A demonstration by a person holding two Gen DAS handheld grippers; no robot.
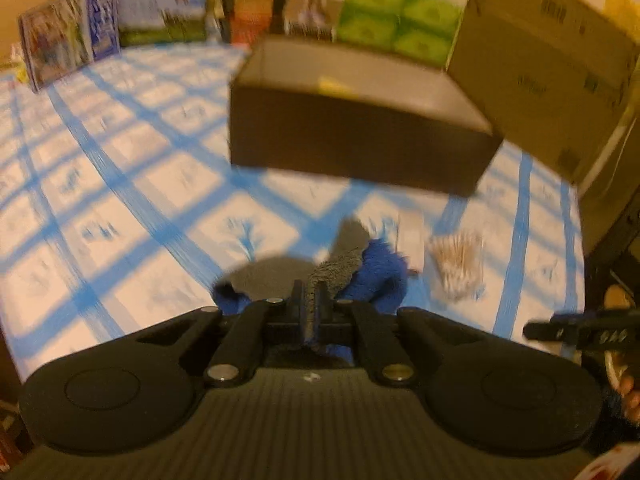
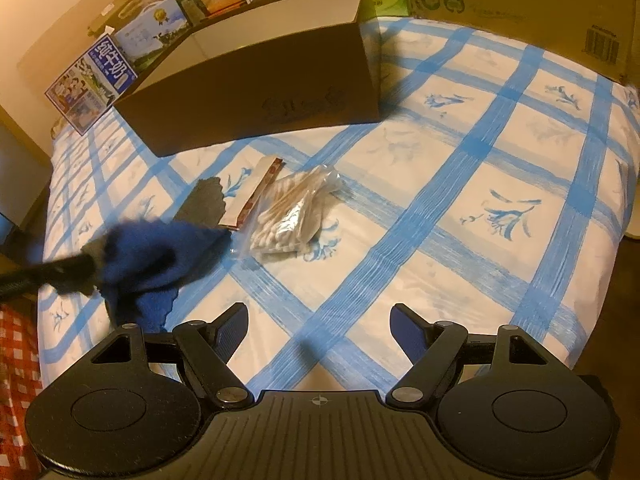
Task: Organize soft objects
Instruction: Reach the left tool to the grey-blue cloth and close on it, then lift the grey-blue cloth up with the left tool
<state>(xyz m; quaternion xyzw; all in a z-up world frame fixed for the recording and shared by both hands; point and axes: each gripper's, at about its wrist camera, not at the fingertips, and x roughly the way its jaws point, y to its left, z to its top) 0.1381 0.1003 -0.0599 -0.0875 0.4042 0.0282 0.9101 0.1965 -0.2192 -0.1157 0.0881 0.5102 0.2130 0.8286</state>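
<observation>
Left tool [image 1: 311, 300] pinches the blue-and-grey fleece cloth [image 2: 148, 256], lifted toward the open dark box [image 1: 360, 120] ahead; right tool [image 2: 318, 334] hovers spread, empty; cotton swab bag [image 2: 292, 216] beyond it.

Surface is a table or bed covered in a white cloth [image 2: 460, 184] with a broad blue check and small blue floral motifs in the squares; cloth lies flat, edge curving off at right; light is warm, yellowish, indoor; wall [image 2: 60, 12] behind is plain cream; a row of printed cartons [image 1: 160, 12] stands along the far edge against it, blue-and-white ones to the left, green packs [image 1: 396, 16] further right; a large brown cardboard box [image 1: 552, 60] stands at the far right corner; a red-and-white checked fabric [image 2: 16, 360] shows low at left.
</observation>
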